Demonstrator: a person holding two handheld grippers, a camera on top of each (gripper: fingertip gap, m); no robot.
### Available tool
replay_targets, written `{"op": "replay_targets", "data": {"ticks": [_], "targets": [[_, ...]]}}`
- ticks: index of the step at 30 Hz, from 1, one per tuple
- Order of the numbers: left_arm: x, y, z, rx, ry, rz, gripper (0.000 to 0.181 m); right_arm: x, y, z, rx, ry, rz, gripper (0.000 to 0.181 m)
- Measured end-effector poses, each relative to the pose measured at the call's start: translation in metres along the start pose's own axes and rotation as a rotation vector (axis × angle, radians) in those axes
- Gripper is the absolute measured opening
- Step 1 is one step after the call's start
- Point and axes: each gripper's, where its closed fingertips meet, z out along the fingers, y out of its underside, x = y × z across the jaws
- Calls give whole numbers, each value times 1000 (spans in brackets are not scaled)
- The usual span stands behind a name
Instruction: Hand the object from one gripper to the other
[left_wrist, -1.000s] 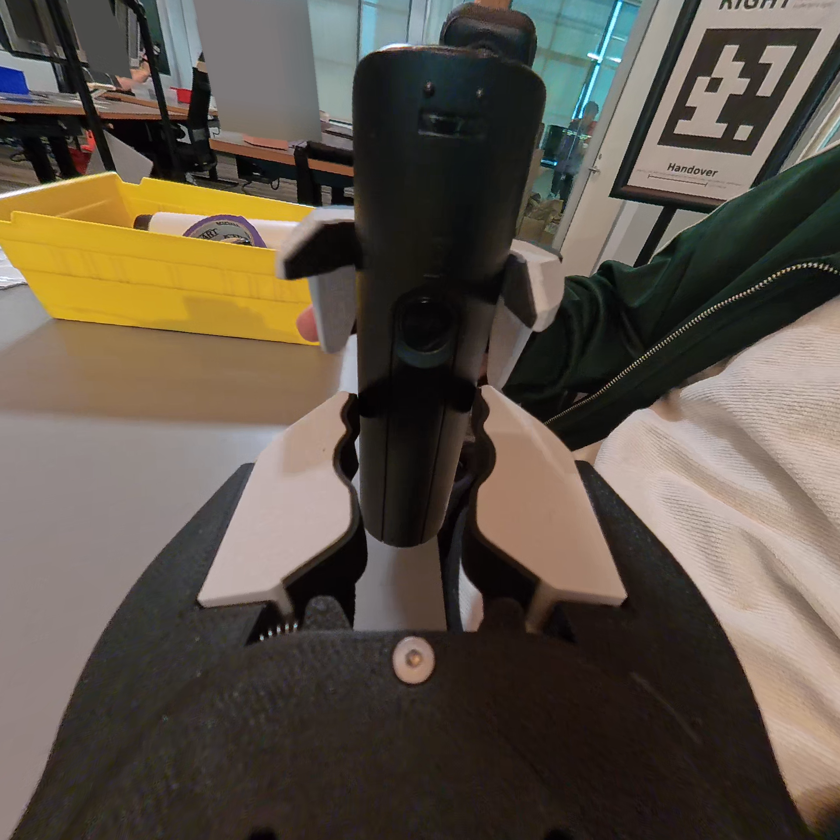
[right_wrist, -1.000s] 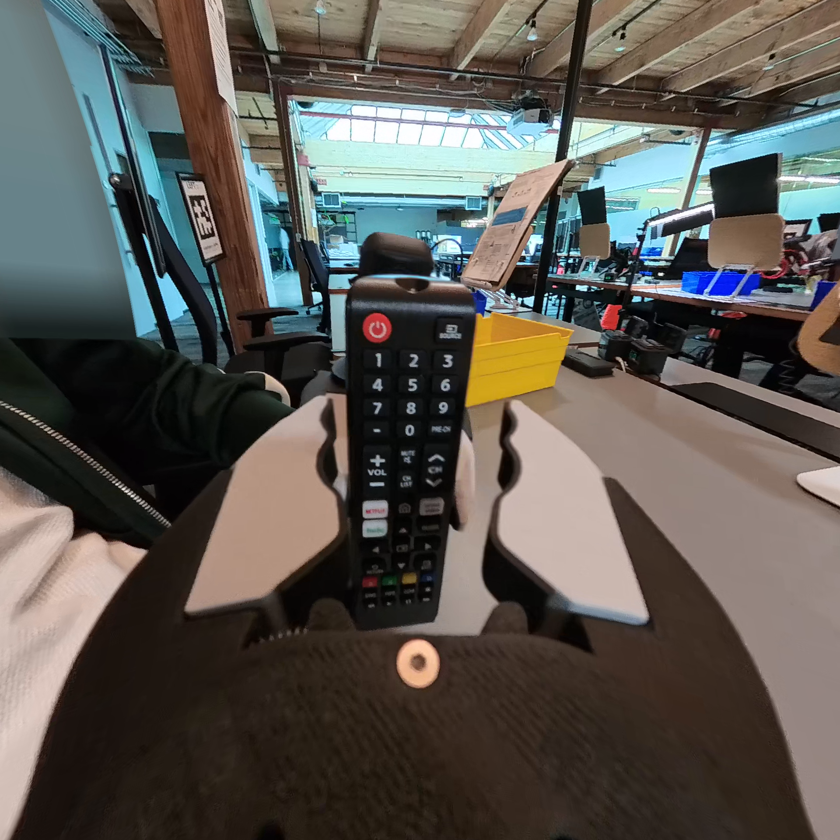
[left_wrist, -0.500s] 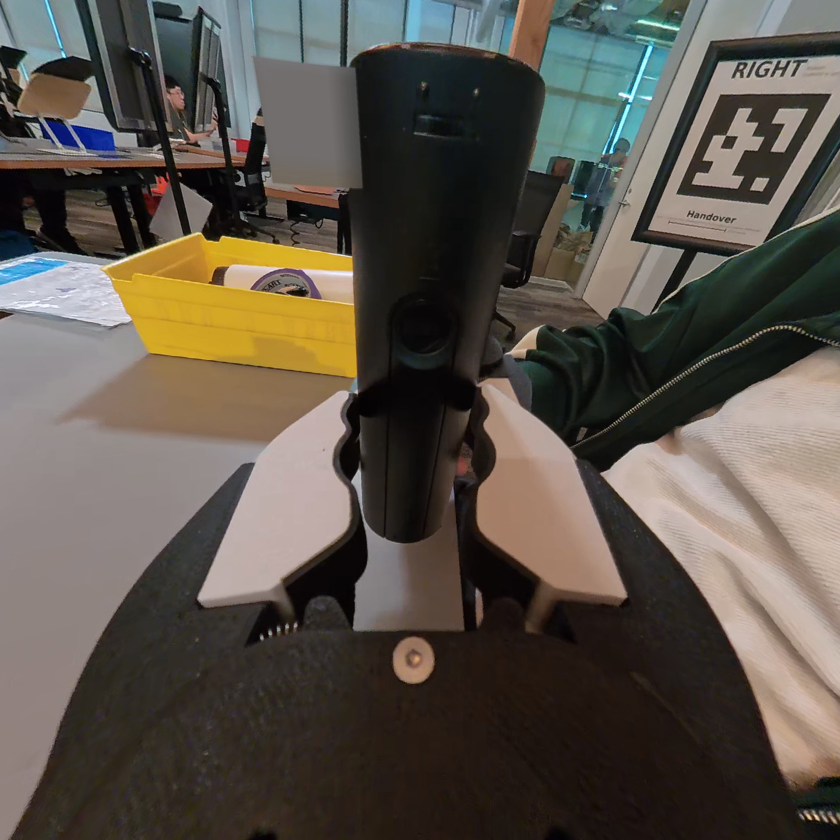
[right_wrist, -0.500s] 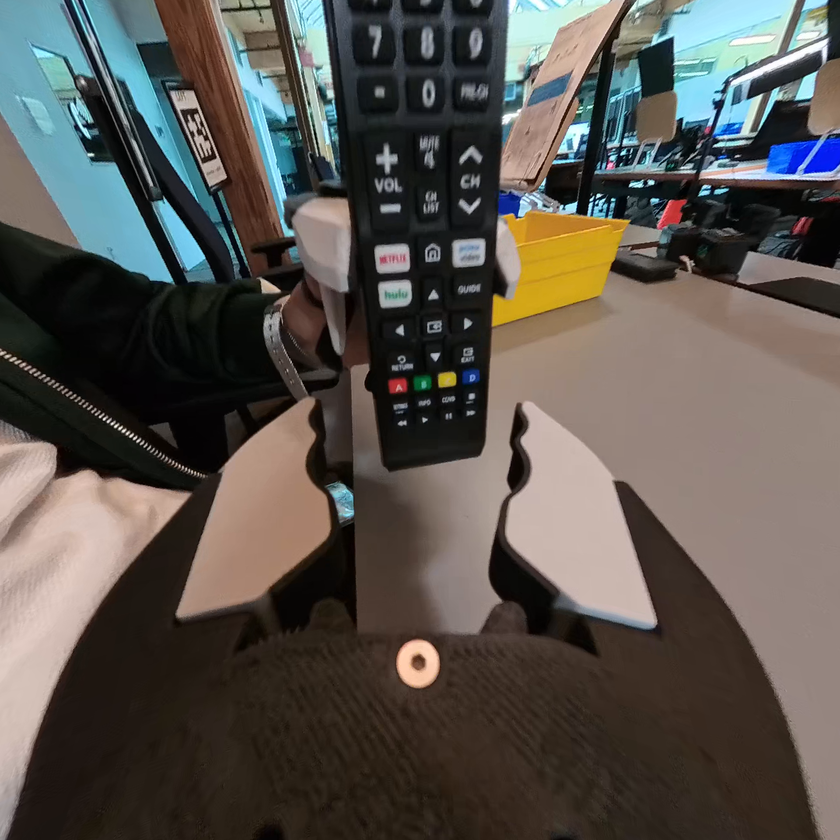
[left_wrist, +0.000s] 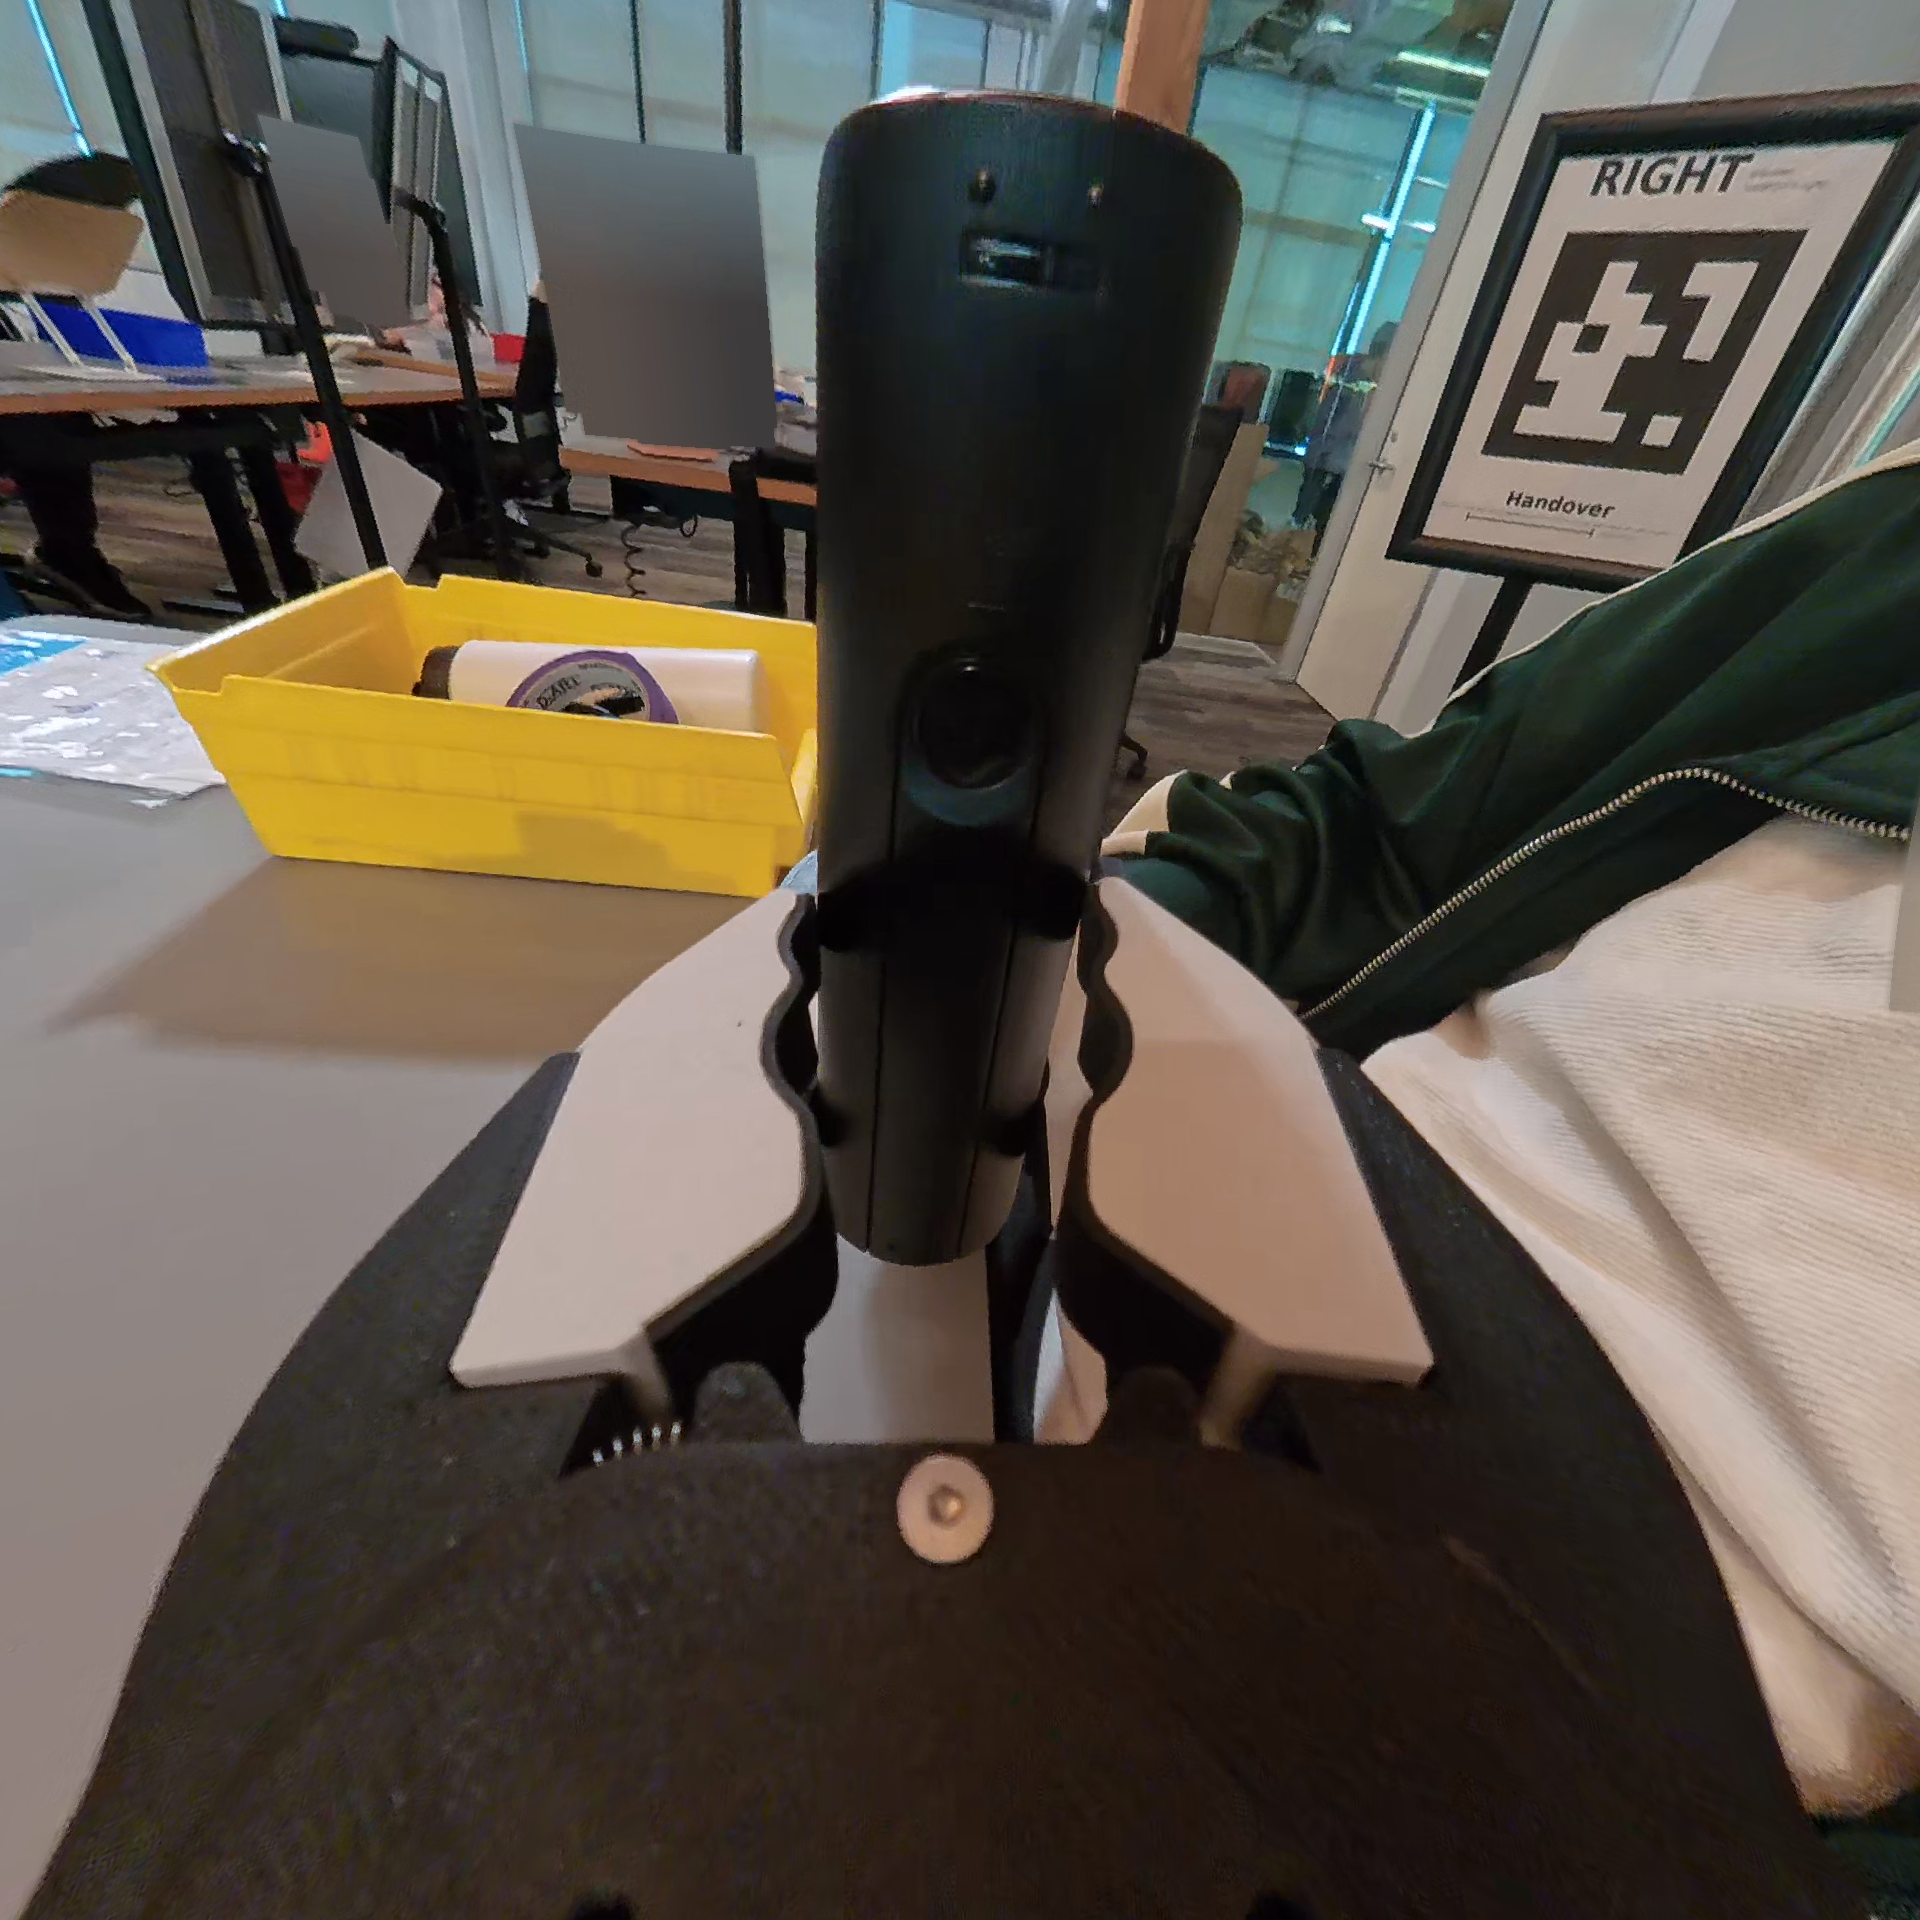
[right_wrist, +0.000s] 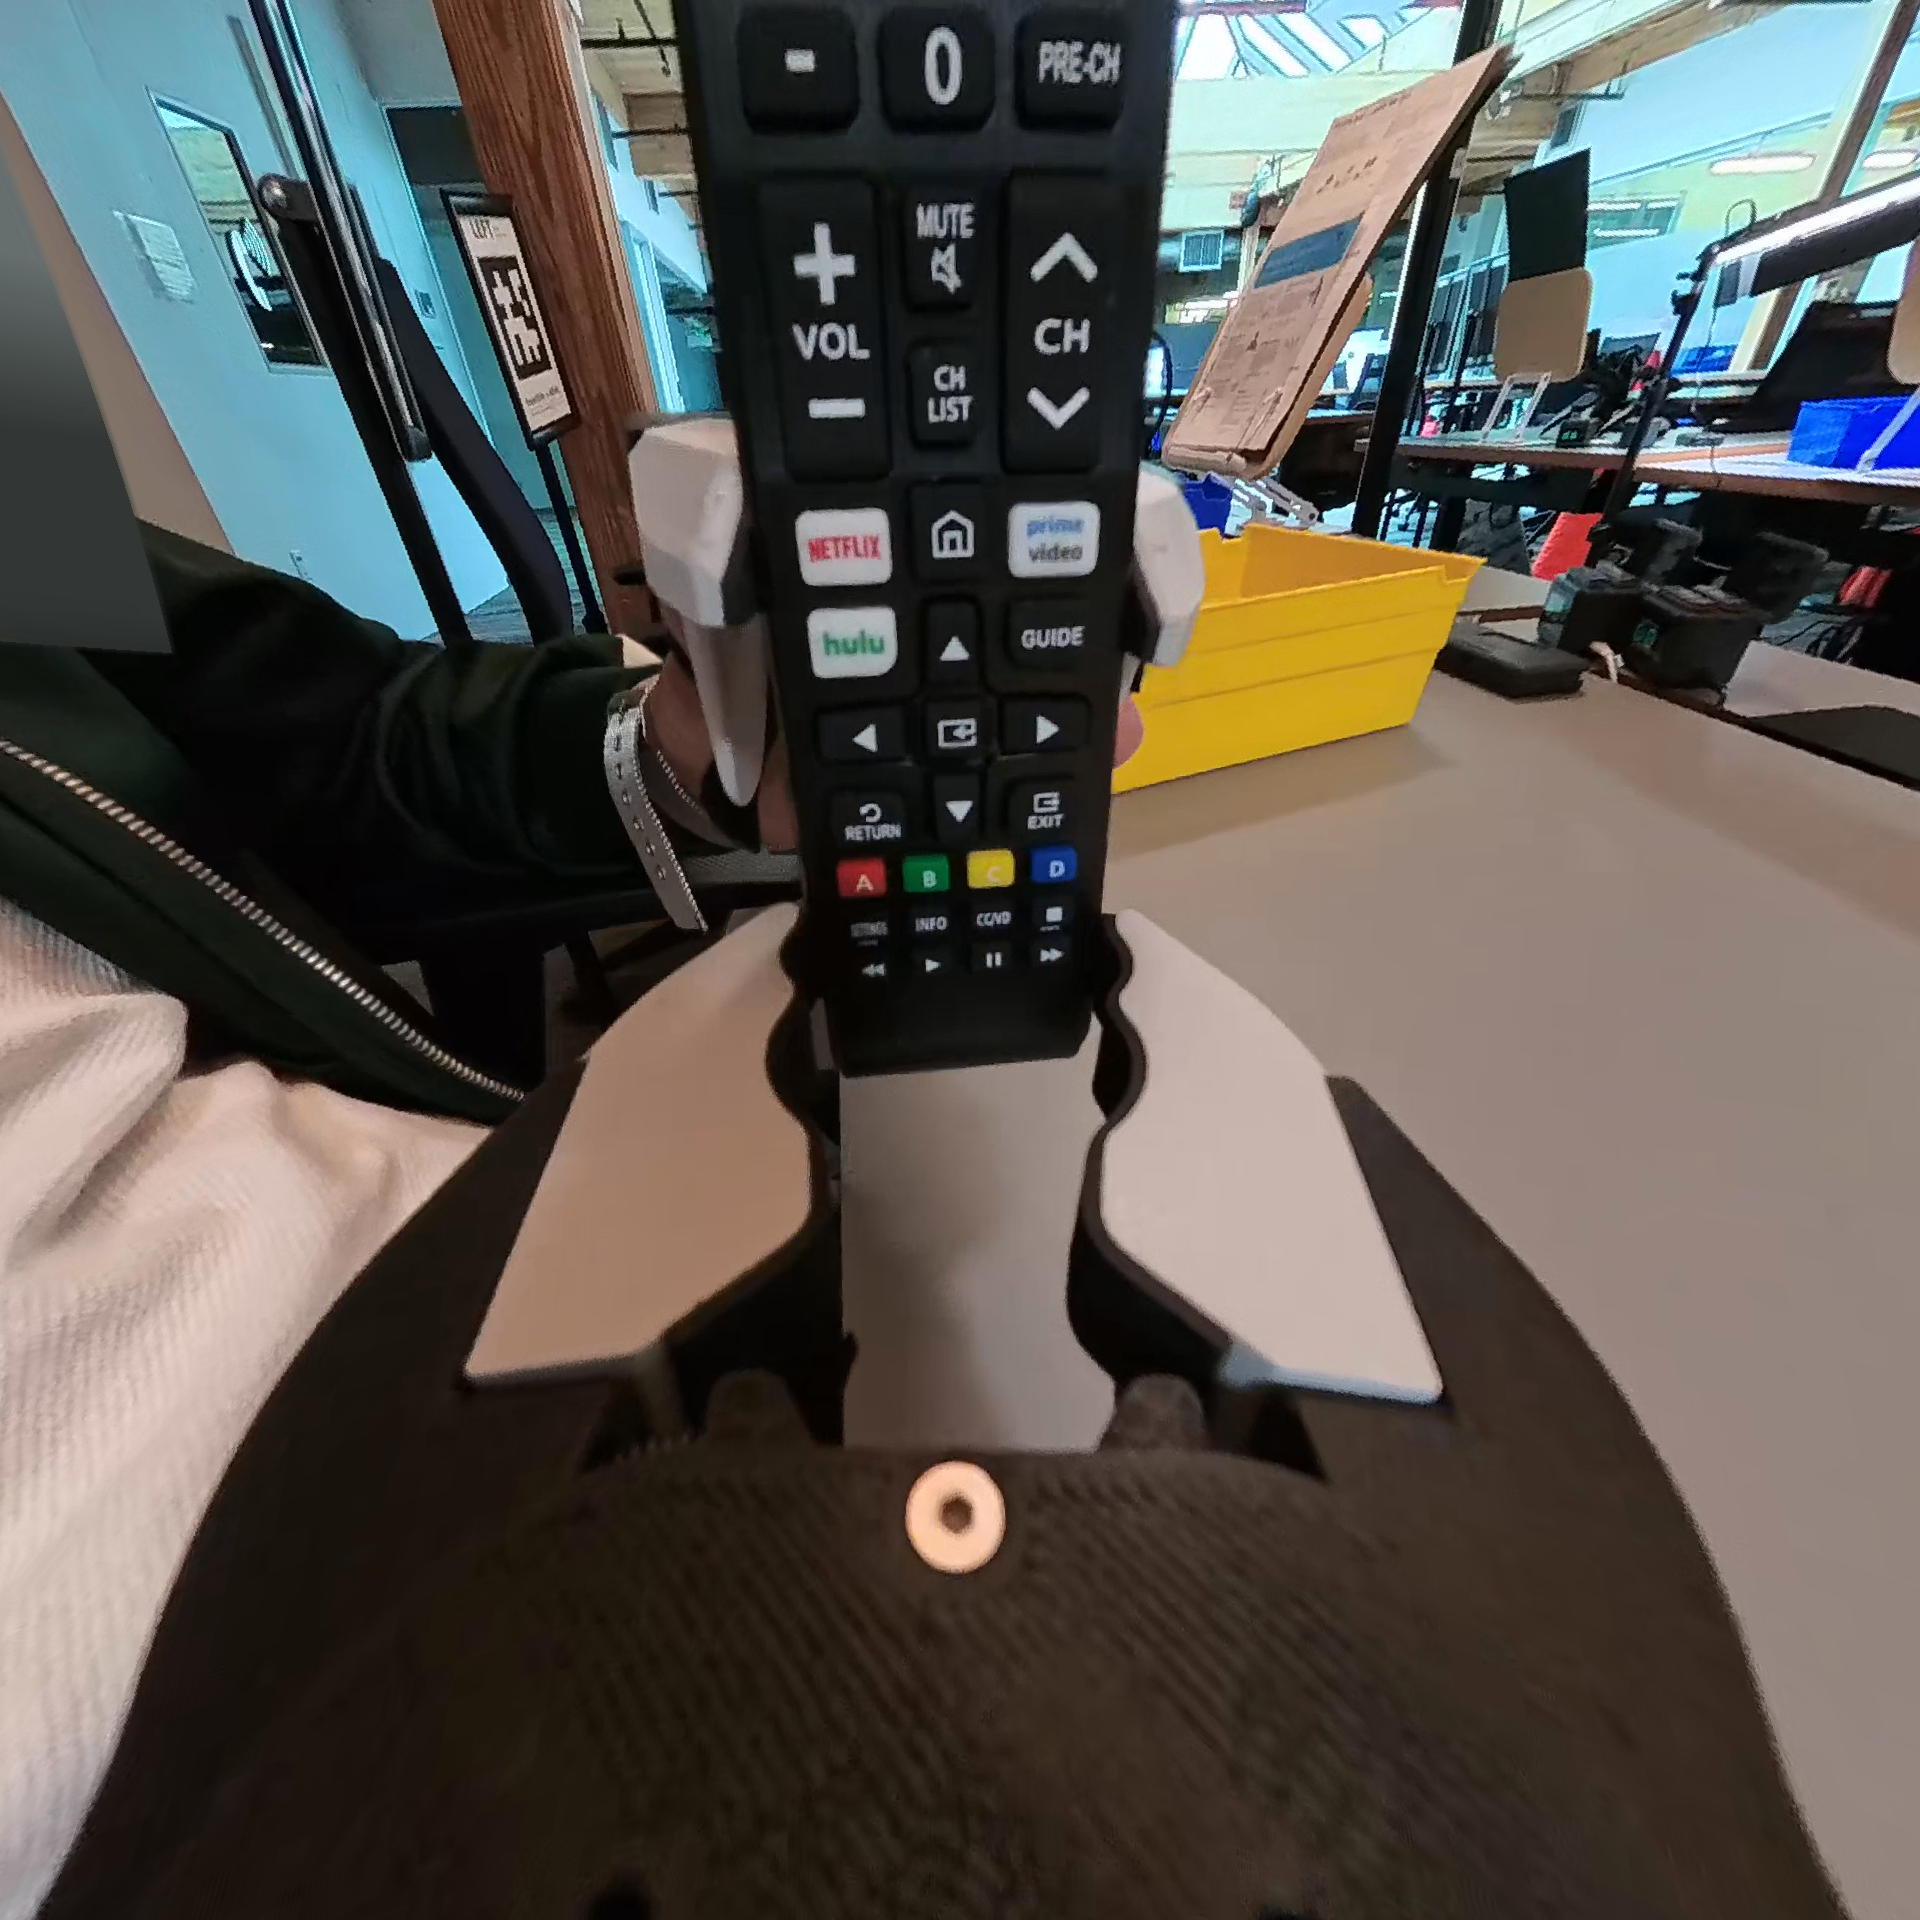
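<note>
The left gripper (left_wrist: 940, 997) has its white fingers (left_wrist: 665, 1174) closed on the lower end of the black remote (left_wrist: 997, 582), which stands upright with its back to that camera; in the right wrist view the same fingers pinch the remote (right_wrist: 951, 582) at mid-length; the right gripper (right_wrist: 951, 997) brackets the remote's bottom edge, its fingers (right_wrist: 1257, 1164) close against both sides, though whether they press cannot be told; beyond lies the grey tabletop (left_wrist: 229, 1039); a yellow bin (left_wrist: 488, 790) sits on it, holding a white roll (left_wrist: 613, 681); a green sleeve (left_wrist: 1558, 790) reaches in.
</note>
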Motion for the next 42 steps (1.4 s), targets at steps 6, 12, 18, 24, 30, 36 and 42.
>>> {"op": "replay_targets", "data": {"ticks": [6, 12, 18, 24, 30, 36, 42], "targets": [[3, -1, 3, -9, -14, 36, 54, -1, -7, -2, 24, 6, -5, 51], [-6, 4, 8, -30, -107, 69, 81, 11, -13, -11, 27, 78, -19, 51], [-29, 4, 0, 5, -274, 65, 79, 34, -10, -18, 11, 204, 28, 51], [-29, -5, -4, 37, -308, 92, 81, 38, -7, -19, -9, 240, 29, 51], [-18, -16, -8, 97, -213, 119, 84, 23, -15, -15, 40, 128, 16, 51], [27, -36, -16, 214, 178, 25, 77, -55, -33, -15, 126, -425, 150, 51], [75, -57, -29, 320, 547, -110, 63, -109, -26, -14, 53, -730, 248, 51]]}}
